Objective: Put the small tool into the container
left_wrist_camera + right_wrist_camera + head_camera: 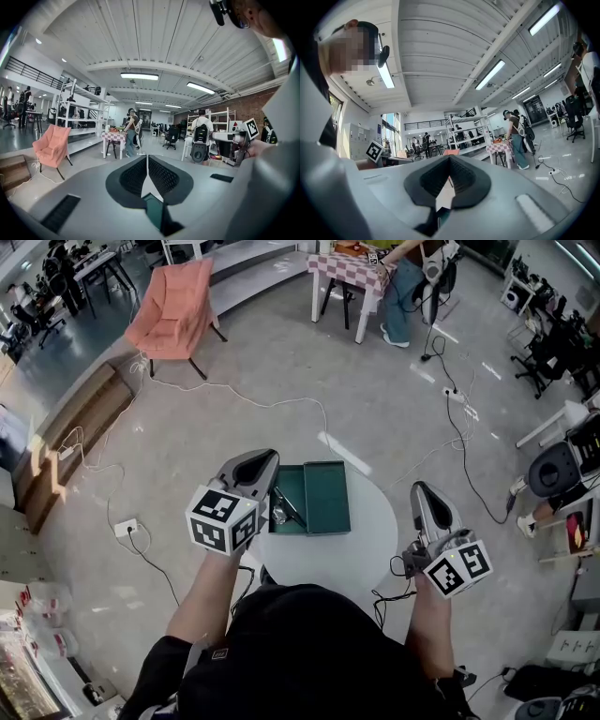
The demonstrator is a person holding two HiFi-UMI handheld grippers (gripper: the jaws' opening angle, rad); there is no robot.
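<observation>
A green container [326, 497] lies open on a round white table [370, 545]. A small dark, metallic tool [284, 509] rests in its left half. My left gripper [266, 458] hovers at the container's left edge, partly covering that side, jaws pointing away from me. In the left gripper view the left gripper [147, 157] is shut with nothing between its pads, and a bit of the green container [154, 213] shows beneath. My right gripper [421, 487] hangs off the table's right edge, apart from the container. In its own view the right gripper [450, 162] is shut and empty.
Around the table is grey floor with white cables and a power strip [127, 528]. A pink chair [178, 301] stands far left. A checkered table [352, 268] with a person beside it is at the back. Office chairs and equipment [562, 470] crowd the right side.
</observation>
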